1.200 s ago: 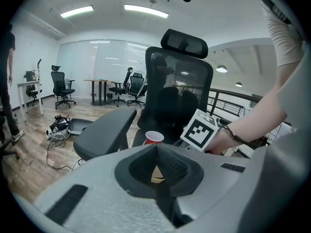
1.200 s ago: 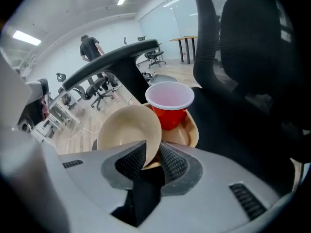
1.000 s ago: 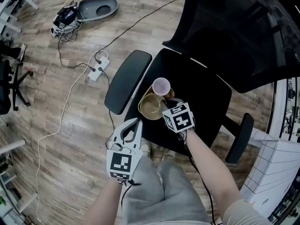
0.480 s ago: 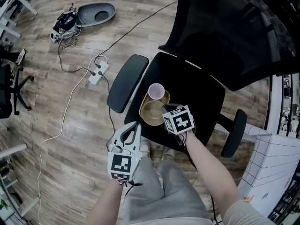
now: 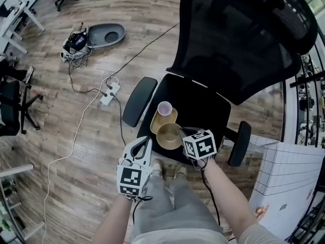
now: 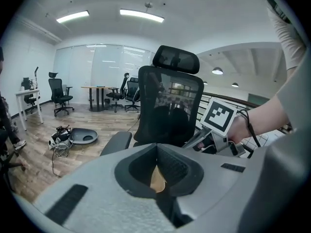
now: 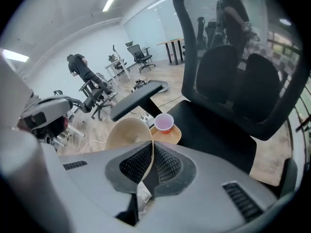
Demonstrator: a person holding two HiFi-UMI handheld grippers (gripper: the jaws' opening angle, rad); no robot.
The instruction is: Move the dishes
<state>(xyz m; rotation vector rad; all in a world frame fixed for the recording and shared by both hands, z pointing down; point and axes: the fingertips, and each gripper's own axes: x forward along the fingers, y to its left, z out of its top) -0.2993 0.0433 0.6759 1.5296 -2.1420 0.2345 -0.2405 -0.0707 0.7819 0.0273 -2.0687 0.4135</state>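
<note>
A tan bowl (image 5: pixel 169 135) hangs over the front of the black chair seat (image 5: pixel 200 105), and my right gripper (image 5: pixel 182 131) is shut on its near rim. In the right gripper view the bowl's thin wall (image 7: pixel 127 132) runs down between the closed pads. Behind it, a tan plate (image 5: pixel 163 121) lies on the seat with a pink cup (image 5: pixel 164 108) standing on it; both also show as the plate (image 7: pixel 173 134) and the cup (image 7: pixel 164 122). My left gripper (image 5: pixel 144 141) is shut with nothing in it, left of the seat's front edge.
The chair's tall mesh back (image 5: pixel 238 39) rises behind the seat, with armrests at the left (image 5: pixel 138 100) and right (image 5: pixel 238 142). A power strip (image 5: pixel 110 92) with cables and a grey chair base (image 5: pixel 106 34) lie on the wood floor. A white cabinet (image 5: pixel 284 182) stands at the right.
Both grippers have risen. The right gripper has lifted the tan bowl off the plate and drawn it toward the seat's front. Plate and cup stay put.
</note>
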